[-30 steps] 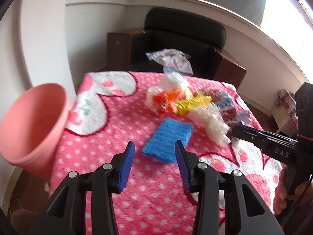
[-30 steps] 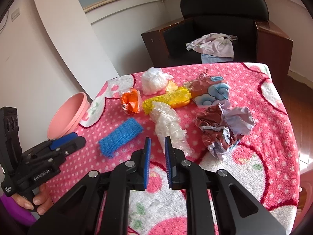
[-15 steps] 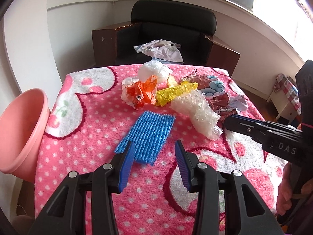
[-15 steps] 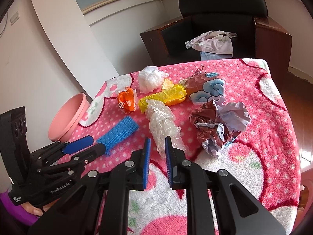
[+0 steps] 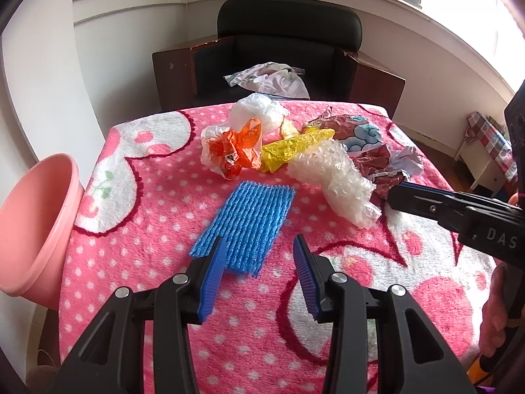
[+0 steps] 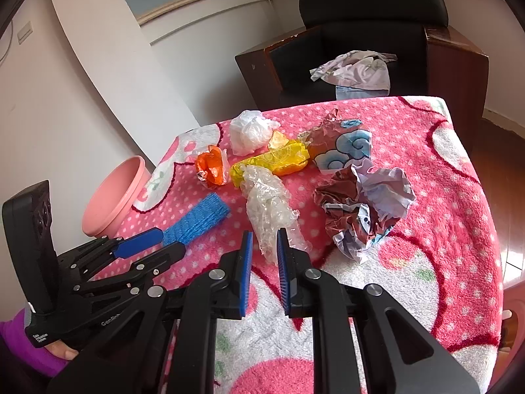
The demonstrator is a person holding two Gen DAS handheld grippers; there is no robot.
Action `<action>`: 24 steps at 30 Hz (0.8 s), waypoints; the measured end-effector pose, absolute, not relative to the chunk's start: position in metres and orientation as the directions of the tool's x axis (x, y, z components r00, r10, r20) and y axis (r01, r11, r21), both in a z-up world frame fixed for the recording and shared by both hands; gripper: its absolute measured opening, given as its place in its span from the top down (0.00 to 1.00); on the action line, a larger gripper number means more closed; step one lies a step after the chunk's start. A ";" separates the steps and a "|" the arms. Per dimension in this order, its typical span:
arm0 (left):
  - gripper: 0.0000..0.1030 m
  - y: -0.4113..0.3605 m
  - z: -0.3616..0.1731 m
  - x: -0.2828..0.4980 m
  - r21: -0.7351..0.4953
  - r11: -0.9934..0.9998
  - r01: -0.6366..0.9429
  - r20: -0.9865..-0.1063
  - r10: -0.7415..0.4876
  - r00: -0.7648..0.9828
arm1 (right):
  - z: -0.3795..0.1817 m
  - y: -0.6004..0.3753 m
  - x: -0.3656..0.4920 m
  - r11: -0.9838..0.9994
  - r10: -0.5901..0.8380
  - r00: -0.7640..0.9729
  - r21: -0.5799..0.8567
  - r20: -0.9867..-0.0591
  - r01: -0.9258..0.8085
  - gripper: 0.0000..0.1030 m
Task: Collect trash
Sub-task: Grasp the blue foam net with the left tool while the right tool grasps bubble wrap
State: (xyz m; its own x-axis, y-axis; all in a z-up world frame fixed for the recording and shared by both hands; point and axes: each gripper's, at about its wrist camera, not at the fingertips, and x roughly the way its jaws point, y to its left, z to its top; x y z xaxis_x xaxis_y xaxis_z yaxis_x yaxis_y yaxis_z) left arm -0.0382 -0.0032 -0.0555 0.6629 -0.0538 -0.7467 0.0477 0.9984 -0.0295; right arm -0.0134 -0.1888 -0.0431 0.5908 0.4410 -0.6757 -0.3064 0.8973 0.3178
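A blue foam net [image 5: 247,221] lies flat on the pink dotted cloth, its near end between the fingers of my open, empty left gripper [image 5: 259,272]. The net also shows in the right wrist view [image 6: 197,220]. Clear bubble wrap [image 6: 267,207] lies just ahead of my right gripper [image 6: 264,256], which stands narrowly open with the wrap's near tip by its fingertips. Behind lie an orange wrapper [image 5: 234,152], a yellow bag [image 5: 292,149], a white bag [image 5: 257,113], a cloud-print wrapper [image 6: 341,147] and a crumpled brown and white paper [image 6: 364,210].
A pink basin [image 5: 31,226] hangs tilted at the table's left edge. A black armchair [image 5: 288,42] with a crumpled cloth [image 5: 269,78] on its seat stands behind the table. A white wall runs along the left. The table edge falls off at the right.
My left gripper has moved forward over the blue net's near end. My right gripper has moved closer to the bubble wrap, its gap unchanged.
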 end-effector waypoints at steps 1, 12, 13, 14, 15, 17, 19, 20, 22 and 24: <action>0.60 -0.003 -0.056 -0.038 -0.027 0.998 0.048 -0.748 -0.052 0.662 | -0.043 -0.189 -0.014 0.897 0.442 0.589 0.319 -0.676 -0.307 0.85; 0.77 -0.001 -0.068 -0.031 -0.002 0.999 0.036 -0.768 -0.024 0.639 | -0.049 -0.189 -0.011 0.887 0.461 0.558 0.346 -0.690 -0.305 0.84; 0.84 0.000 -0.069 -0.031 -0.002 0.999 0.034 -0.772 -0.023 0.636 | -0.049 -0.189 -0.011 0.887 0.462 0.558 0.348 -0.690 -0.303 0.81; 0.87 0.001 -0.069 -0.031 -0.005 0.999 0.034 -0.773 -0.025 0.634 | -0.050 -0.189 -0.011 0.887 0.462 0.559 0.351 -0.689 -0.301 0.77; 0.92 0.002 -0.069 -0.031 -0.012 0.999 0.033 -0.773 -0.030 0.634 | -0.050 -0.191 -0.010 0.884 0.467 0.560 0.358 -0.684 -0.300 0.71; 0.94 0.004 -0.068 -0.032 -0.025 0.999 0.032 -0.768 -0.040 0.639 | -0.051 -0.193 -0.010 0.881 0.472 0.563 0.368 -0.679 -0.296 0.69; 0.95 0.006 -0.064 -0.034 -0.033 0.999 0.035 -0.760 -0.048 0.648 | -0.051 -0.193 -0.009 0.884 0.468 0.564 0.366 -0.680 -0.292 0.69; 0.95 0.006 -0.063 -0.035 -0.037 0.999 0.037 -0.757 -0.052 0.651 | -0.052 -0.192 -0.008 0.885 0.465 0.564 0.363 -0.683 -0.291 0.69; 0.95 0.007 -0.060 -0.036 -0.047 0.998 0.039 -0.750 -0.061 0.658 | -0.052 -0.192 -0.006 0.889 0.457 0.563 0.353 -0.688 -0.291 0.69; 0.96 0.009 -0.056 -0.039 -0.064 0.997 0.041 -0.742 -0.075 0.666 | -0.053 -0.190 -0.004 0.893 0.450 0.562 0.341 -0.694 -0.294 0.69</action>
